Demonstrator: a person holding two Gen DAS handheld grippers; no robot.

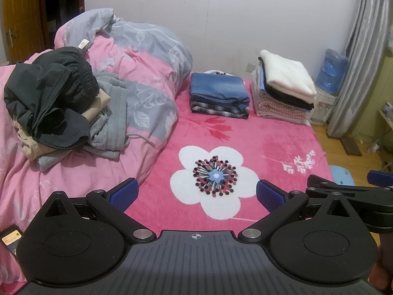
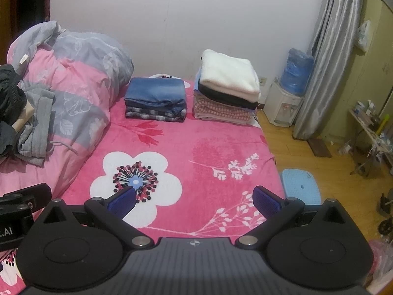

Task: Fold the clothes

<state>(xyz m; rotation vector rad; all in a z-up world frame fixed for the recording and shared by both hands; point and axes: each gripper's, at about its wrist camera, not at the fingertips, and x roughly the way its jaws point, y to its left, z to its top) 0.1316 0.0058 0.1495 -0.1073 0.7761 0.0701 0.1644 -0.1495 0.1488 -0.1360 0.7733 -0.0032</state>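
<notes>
Surface: bed under a pink blanket (image 1: 245, 132), big white flower (image 1: 211, 179) printed mid-frame, bare of clothes between the fingers.
Left gripper (image 1: 197, 194): spread wide, blue pads holding nothing, hovering over the flower print.
Right gripper (image 2: 195, 198): likewise spread, empty, above the blanket's near edge.
Unfolded clothes: loose heap (image 1: 56, 100) at 10 o'clock in the left view, black garment on top, tan and grey pieces below, resting on the rumpled pink-and-grey duvet (image 1: 137, 56).
Folded clothes: two stacks at 12 to 1 o'clock against the wall; blue denim stack (image 1: 218, 94) over a plaid piece, taller stack (image 1: 286, 86) topped with a white one, just beside each other.
Room: pale wall behind, grey curtain (image 2: 324, 56) at 2 o'clock, water dispenser (image 2: 288, 91) in the corner, wooden floor.
Left view only: full heap, brown door (image 1: 18, 17) at 10 o'clock, right gripper's arm poking in at 3 o'clock.
Right view only: light blue stool (image 2: 301, 184) by the bed at 4 o'clock, cluttered shelf (image 2: 371, 123) at 3 o'clock, heap cropped at 9 o'clock.
</notes>
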